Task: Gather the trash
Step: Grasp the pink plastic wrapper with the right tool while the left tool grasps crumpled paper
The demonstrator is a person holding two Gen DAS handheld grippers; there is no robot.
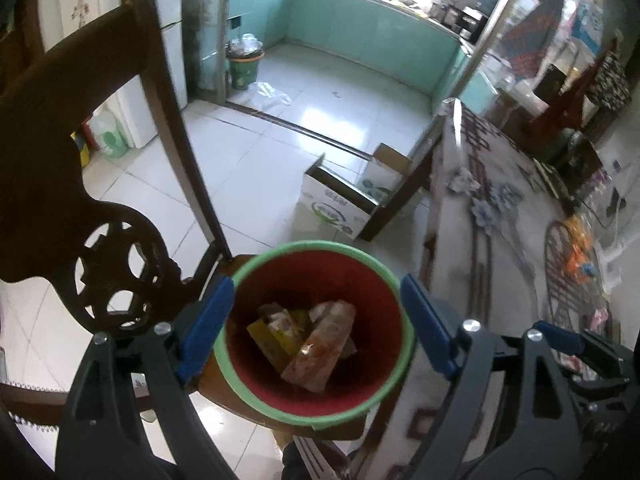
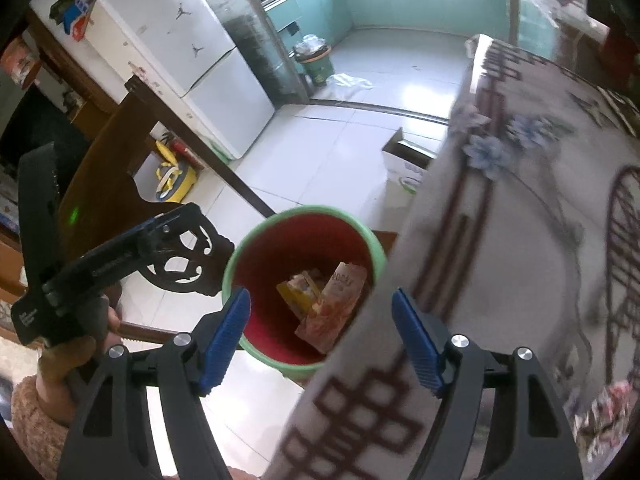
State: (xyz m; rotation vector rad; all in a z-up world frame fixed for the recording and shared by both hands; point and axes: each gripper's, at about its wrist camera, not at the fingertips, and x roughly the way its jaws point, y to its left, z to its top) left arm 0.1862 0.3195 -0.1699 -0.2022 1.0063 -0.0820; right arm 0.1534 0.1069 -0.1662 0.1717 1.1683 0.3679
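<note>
A red bin with a green rim stands on a wooden chair seat beside the table; it also shows in the right wrist view. Snack wrappers lie at its bottom, also seen in the right wrist view. My left gripper is open and empty, its blue fingers straddling the bin from above. My right gripper is open and empty above the bin and the table edge. More wrappers lie on the table, and at its near edge.
A dark carved chair back rises at the left. The table with a patterned cloth fills the right. An open cardboard box sits on the tiled floor. A green kitchen bin and a white fridge stand farther off.
</note>
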